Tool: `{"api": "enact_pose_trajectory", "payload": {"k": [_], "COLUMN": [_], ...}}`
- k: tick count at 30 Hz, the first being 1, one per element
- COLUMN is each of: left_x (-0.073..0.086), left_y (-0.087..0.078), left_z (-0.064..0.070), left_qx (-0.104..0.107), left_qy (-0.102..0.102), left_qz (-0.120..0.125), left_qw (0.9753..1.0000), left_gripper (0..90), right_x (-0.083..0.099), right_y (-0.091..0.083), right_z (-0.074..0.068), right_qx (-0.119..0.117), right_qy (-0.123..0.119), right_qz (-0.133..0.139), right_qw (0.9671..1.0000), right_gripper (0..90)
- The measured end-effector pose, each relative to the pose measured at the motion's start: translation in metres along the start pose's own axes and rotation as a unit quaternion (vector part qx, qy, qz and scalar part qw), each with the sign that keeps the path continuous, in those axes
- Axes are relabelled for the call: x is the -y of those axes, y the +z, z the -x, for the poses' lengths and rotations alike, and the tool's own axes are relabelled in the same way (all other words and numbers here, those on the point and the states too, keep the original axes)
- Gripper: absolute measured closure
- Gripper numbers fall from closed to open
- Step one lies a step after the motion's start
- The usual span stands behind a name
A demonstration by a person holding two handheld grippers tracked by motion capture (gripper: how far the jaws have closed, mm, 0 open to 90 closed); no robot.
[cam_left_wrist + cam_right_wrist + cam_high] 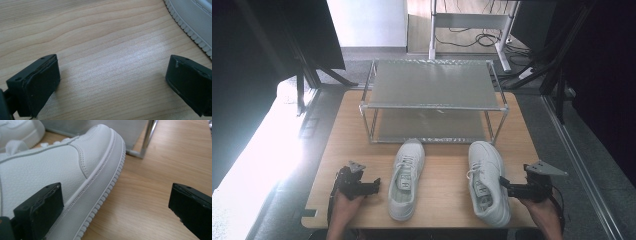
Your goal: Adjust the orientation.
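Two white sneakers lie on the wooden table (442, 170), toes toward a metal two-tier rack (433, 100). The left shoe (406, 179) sits near the middle, the right shoe (486, 182) further right. My left gripper (374, 186) rests low on the table just left of the left shoe, open, with bare wood between its jaws (112, 82); the shoe's sole edge (192, 22) shows at the upper right. My right gripper (507, 187) is open at the right shoe's outer side; the shoe (62, 167) fills the space by its left jaw, without being clamped.
The rack stands at the table's far half, its lower shelf (432, 126) just beyond the shoe toes; one rack leg (147, 137) is close to the right shoe. Table edges lie close on both sides. Stands and cables (482, 37) are on the floor beyond.
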State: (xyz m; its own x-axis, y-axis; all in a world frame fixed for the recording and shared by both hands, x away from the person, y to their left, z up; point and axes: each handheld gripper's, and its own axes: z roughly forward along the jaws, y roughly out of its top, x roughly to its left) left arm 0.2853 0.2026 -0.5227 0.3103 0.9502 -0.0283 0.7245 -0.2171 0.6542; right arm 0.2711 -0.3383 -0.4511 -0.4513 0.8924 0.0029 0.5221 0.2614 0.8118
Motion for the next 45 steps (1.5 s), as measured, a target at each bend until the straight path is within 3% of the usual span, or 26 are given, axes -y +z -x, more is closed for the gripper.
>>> {"api": "enact_pose_trajectory", "payload": {"k": [14,18,20,28,45], "left_x": [0.000,0.000,0.000,0.000,-0.002], "left_y": [0.000,0.000,0.000,0.000,-0.002], "left_z": [0.000,0.000,0.001,0.001,0.002], "left_qx": [-0.001,-0.001,-0.002,-0.002,0.000], "left_qy": [-0.001,-0.001,-0.002,-0.002,-0.010], "left_qz": [0.000,0.000,0.000,0.000,-0.008], "left_qw": [1.0000,1.0000,1.0000,1.0000,0.9999], "left_gripper": [0.0,0.0,0.0,0.0,0.0], "right_x": [0.018,0.023,0.026,0.030,0.028], "right_y": [0.007,0.010,0.012,0.014,0.009], "right_z": [0.027,0.035,0.039,0.044,0.044], "right_qx": [0.029,0.031,0.013,0.008,0.012], "right_qy": [0.024,0.040,0.061,0.079,0.084], "right_qz": [-0.030,-0.033,-0.030,-0.026,-0.020], "right_qw": [0.9988,0.9982,0.9976,0.9965,0.9962], "right_gripper": [0.7,4.6,3.9,0.7,0.9]}}
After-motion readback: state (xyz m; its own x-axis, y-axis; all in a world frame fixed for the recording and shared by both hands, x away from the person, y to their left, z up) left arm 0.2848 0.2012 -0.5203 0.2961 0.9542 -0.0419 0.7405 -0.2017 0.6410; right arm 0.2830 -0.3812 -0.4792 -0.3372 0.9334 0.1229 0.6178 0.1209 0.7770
